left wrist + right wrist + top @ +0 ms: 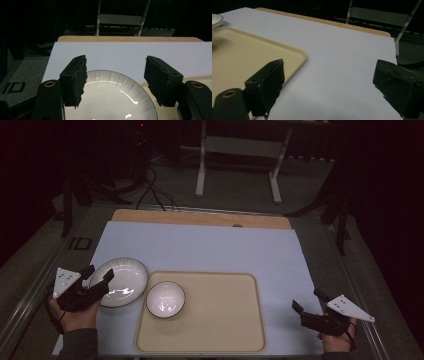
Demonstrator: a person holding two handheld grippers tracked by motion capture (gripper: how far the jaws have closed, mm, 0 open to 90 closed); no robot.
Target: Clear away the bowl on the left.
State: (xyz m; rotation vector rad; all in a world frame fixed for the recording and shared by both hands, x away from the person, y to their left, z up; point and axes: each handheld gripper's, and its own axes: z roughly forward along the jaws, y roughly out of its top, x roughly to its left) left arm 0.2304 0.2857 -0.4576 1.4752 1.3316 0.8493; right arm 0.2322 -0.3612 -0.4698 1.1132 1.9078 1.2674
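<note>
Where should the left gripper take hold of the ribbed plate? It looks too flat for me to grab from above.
Grip the plate by its near left rim, coming in low from the left gripper side: the rim flares up off the mat, so one finger can go under, one over.
</note>
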